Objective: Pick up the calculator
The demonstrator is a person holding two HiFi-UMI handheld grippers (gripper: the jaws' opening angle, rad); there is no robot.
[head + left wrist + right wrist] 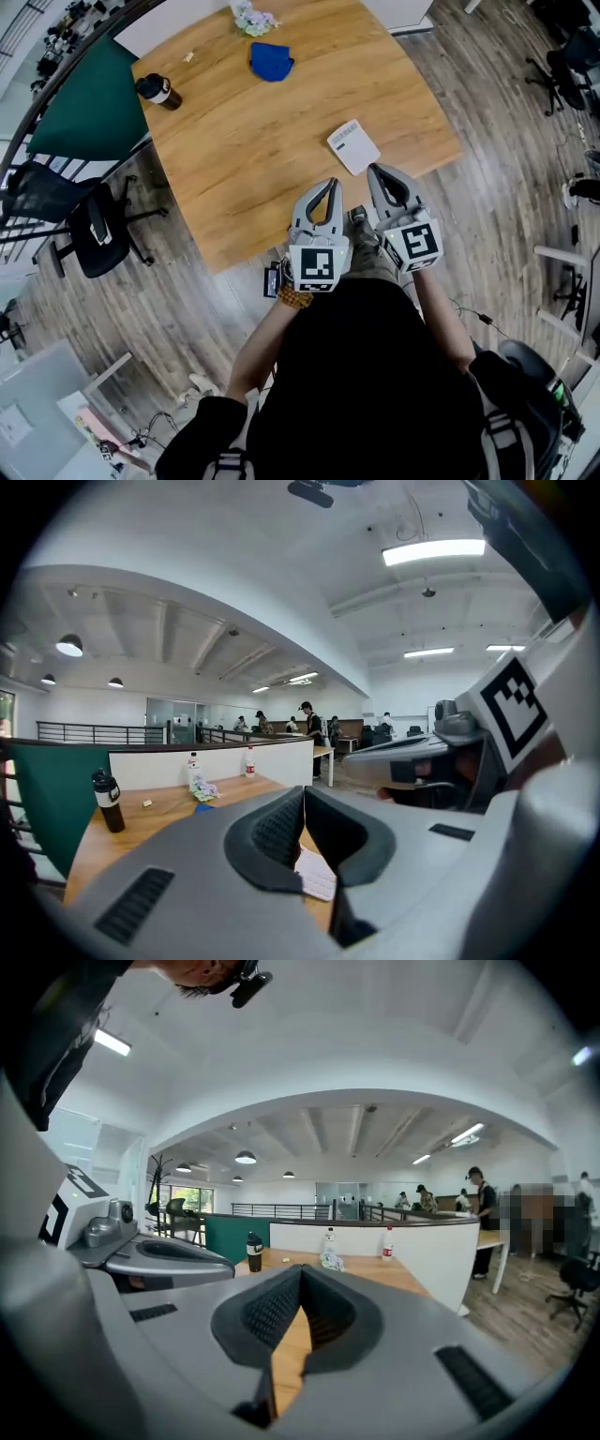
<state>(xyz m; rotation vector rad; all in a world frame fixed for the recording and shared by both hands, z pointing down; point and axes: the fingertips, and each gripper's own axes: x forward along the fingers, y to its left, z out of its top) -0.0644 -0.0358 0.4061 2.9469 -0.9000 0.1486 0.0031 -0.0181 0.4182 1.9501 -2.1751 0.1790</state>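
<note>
A white calculator (353,146) lies flat on the wooden table (253,159), near its front right edge. Both grippers are held side by side just in front of that edge, pointing toward the table. My left gripper (330,182) is shut and empty, a little left of and below the calculator. Its own view shows the calculator (317,874) through the gap under the closed jaws. My right gripper (374,169) is also shut with nothing in it, its tips just short of the calculator's near corner. The right gripper view shows only bare table (292,1344) past the jaws.
A dark bottle (157,91) stands at the table's far left. A blue cloth (271,61) and a crumpled wrapper (253,19) lie at the far side. A green partition (89,98) and a black office chair (94,230) stand left of the table. People stand far off in the office.
</note>
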